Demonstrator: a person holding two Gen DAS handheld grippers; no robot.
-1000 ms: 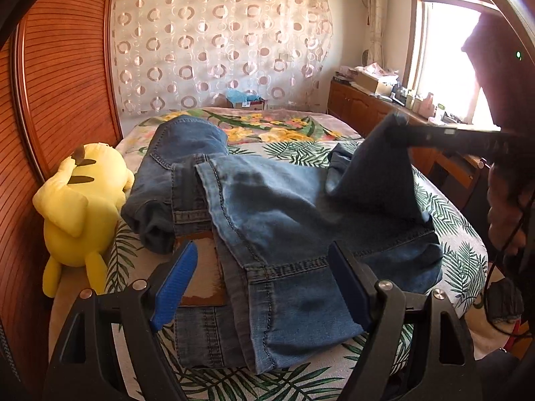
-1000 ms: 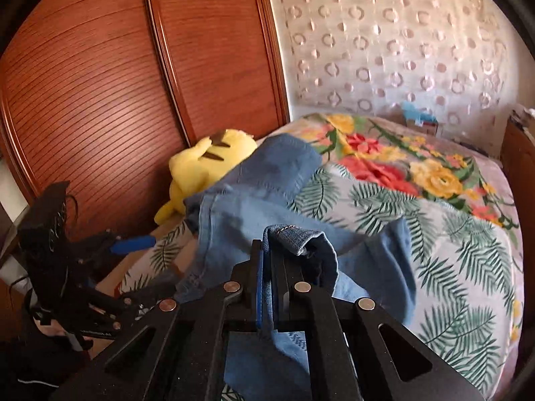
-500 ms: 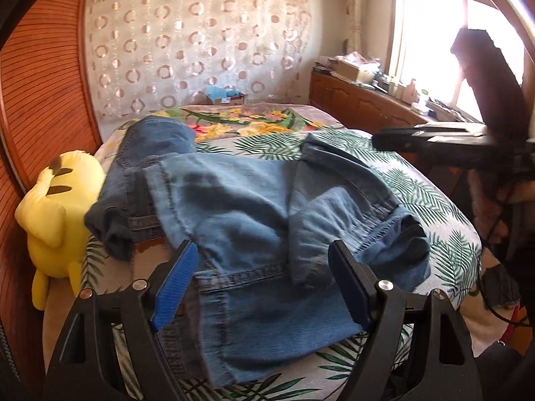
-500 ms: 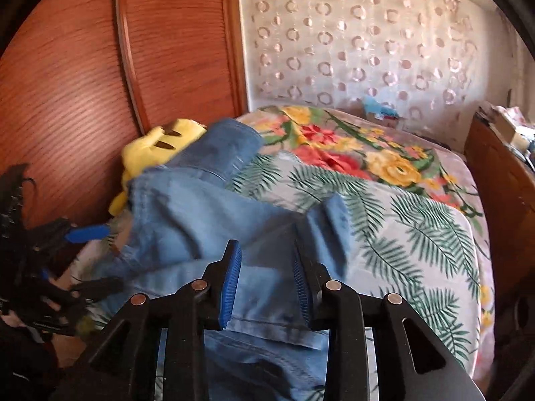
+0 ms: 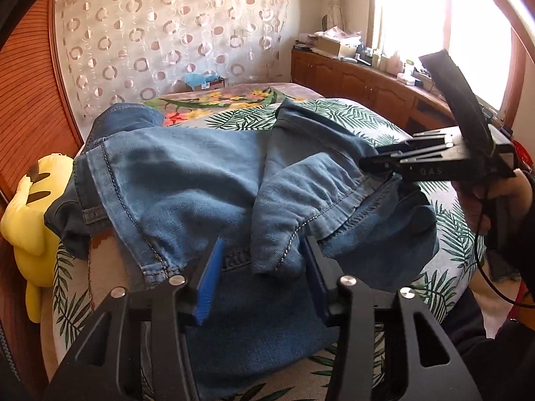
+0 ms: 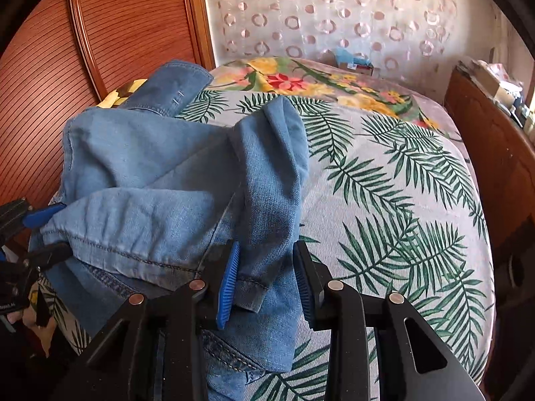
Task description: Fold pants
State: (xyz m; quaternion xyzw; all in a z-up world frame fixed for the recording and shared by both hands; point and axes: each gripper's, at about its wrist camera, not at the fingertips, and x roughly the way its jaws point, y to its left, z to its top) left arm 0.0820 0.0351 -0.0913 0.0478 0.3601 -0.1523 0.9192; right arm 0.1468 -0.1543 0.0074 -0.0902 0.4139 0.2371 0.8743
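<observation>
I see the bed with its palm-leaf and floral cover (image 6: 384, 180) filling both views, backed by a slatted reddish wooden wardrobe (image 6: 110, 33). The crumpled blue denim pants (image 5: 200, 180) lie bunched across its near side, one leg doubled back over the rest. A yellow plush toy (image 5: 30, 230) sits wedged beside the wardrobe. My left gripper (image 5: 262, 287) is spread wide, holding nothing, a fold between its fingers. My right gripper (image 6: 265, 284) likewise gapes, straddling a hem.
</observation>
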